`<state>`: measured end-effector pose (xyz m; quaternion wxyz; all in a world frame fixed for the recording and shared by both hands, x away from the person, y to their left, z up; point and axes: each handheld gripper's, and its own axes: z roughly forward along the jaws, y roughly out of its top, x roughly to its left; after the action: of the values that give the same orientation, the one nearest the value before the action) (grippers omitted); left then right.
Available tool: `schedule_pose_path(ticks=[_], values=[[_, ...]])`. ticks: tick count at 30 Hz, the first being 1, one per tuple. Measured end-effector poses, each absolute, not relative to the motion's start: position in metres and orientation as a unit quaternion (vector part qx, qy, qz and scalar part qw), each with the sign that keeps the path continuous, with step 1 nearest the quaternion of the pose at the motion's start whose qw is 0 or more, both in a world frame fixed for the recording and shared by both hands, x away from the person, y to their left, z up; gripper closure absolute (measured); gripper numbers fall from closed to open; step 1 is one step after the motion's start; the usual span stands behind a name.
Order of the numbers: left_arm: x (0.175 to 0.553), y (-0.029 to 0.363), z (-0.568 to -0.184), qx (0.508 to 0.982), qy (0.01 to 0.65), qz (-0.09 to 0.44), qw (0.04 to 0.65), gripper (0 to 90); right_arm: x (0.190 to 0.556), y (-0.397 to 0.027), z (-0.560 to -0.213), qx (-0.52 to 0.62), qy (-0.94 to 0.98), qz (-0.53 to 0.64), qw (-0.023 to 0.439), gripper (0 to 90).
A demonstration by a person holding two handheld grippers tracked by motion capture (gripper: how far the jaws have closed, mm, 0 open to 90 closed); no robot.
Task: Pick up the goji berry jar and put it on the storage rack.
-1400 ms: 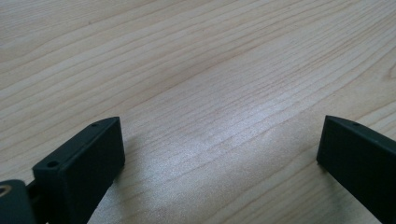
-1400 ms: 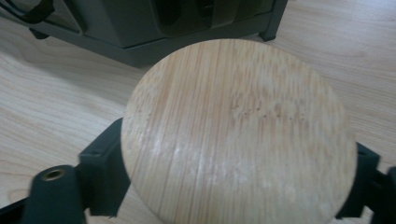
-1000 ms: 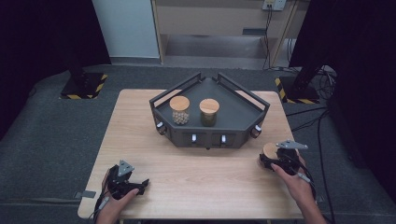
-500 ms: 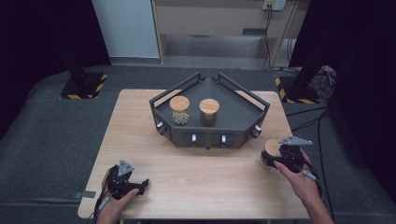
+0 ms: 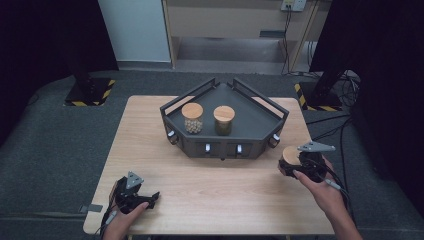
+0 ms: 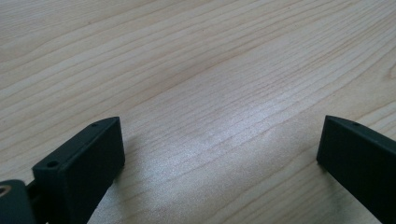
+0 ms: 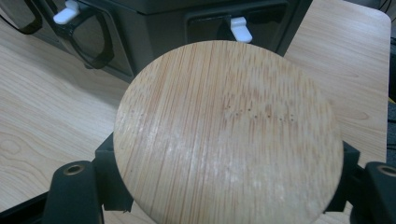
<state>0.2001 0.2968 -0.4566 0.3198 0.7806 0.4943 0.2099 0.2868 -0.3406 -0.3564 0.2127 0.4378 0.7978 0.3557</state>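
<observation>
While a pale wooden table (image 5: 220, 190) spreads under everything, a dark angular tray (image 5: 260, 125) stands at its far middle and serves as landmark. Inside the tray, two wooden-lidded jars stand side by side: one of pale beads (image 5: 192, 118), one of darker contents (image 5: 223, 120). Just off the tray's near right corner, the right gripper (image 5: 295, 167) clamps a third jar (image 5: 291, 157) below its round wooden lid (image 7: 229, 133). Well apart from the tray, toward the near left table corner, the left gripper (image 5: 145, 198) rests, jaws wide and empty.
</observation>
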Motion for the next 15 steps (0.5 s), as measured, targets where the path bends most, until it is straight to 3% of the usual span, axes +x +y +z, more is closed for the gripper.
schedule_pose_path(ticks=[15], values=[[0.200,0.297,-0.457,0.781,0.494,0.210,0.320,0.0,0.289,-0.329,-0.331,0.421,0.806,0.357,0.215,26.3]])
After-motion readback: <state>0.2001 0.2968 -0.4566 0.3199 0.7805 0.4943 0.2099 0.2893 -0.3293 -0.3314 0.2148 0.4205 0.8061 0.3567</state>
